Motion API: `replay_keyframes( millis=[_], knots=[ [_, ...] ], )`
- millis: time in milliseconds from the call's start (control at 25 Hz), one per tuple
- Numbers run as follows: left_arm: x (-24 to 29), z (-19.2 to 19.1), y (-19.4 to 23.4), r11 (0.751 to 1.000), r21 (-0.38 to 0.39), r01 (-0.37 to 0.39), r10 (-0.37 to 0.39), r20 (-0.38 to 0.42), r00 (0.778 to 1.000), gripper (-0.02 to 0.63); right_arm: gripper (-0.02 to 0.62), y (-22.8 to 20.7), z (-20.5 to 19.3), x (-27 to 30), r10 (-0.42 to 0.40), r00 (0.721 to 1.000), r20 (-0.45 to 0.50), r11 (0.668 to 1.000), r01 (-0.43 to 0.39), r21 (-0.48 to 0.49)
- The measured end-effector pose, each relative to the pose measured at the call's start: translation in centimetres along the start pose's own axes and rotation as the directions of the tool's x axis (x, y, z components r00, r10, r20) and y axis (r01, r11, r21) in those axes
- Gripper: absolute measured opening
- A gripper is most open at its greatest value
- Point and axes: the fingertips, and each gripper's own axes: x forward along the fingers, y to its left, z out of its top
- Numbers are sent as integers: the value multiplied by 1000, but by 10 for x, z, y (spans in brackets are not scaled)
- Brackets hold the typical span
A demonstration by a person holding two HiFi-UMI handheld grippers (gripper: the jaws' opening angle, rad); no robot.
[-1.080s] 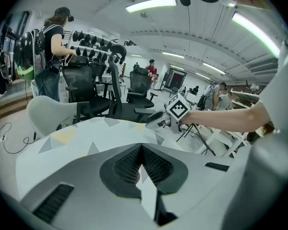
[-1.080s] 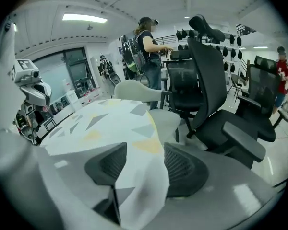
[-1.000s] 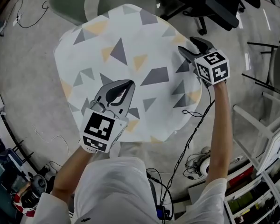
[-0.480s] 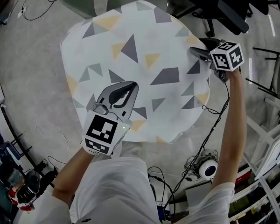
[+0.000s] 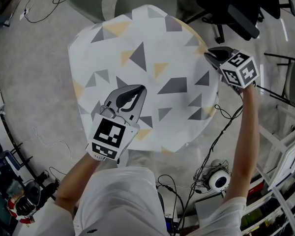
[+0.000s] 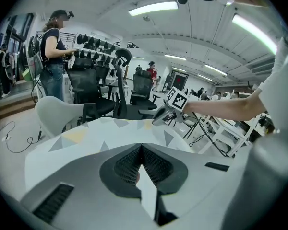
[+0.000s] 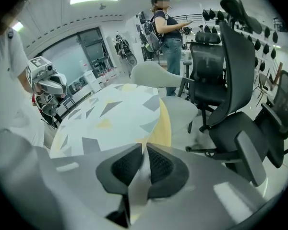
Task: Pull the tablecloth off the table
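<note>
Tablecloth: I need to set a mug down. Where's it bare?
The tablecloth is bare from the grey chair to its middle. Crowded: left gripper over the near left; right gripper, jaws closing on its right edge.

The tablecloth [image 5: 147, 68] hides nearly all of the table [image 7: 164, 121], baring only its yellow rim.
</note>
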Motion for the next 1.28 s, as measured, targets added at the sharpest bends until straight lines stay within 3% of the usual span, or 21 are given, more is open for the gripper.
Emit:
replay_keyframes(
  millis=[200,320,520,720,920,1280],
  knots=[
    [19,28,1,985,154,74,-75,-1,997,18,25,19,18,-16,-28,998,51,996,32,-81],
    [39,53,1,964,232,126,-129,-2,992,108,20,27,26,-23,-35,997,69,992,43,-117],
    [73,75,-2,904,381,193,-197,-29,980,179,17,42,35,-25,-63,994,93,983,78,-166],
    [103,84,4,847,476,238,-238,-60,969,190,15,56,43,-28,-100,989,112,970,122,-210],
    [131,81,3,730,625,276,-244,-139,960,202,14,64,46,-33,-125,985,121,954,152,-258],
    [149,80,11,567,753,335,-209,-262,942,230,12,84,45,-38,-135,983,126,926,171,-336]
  ],
)
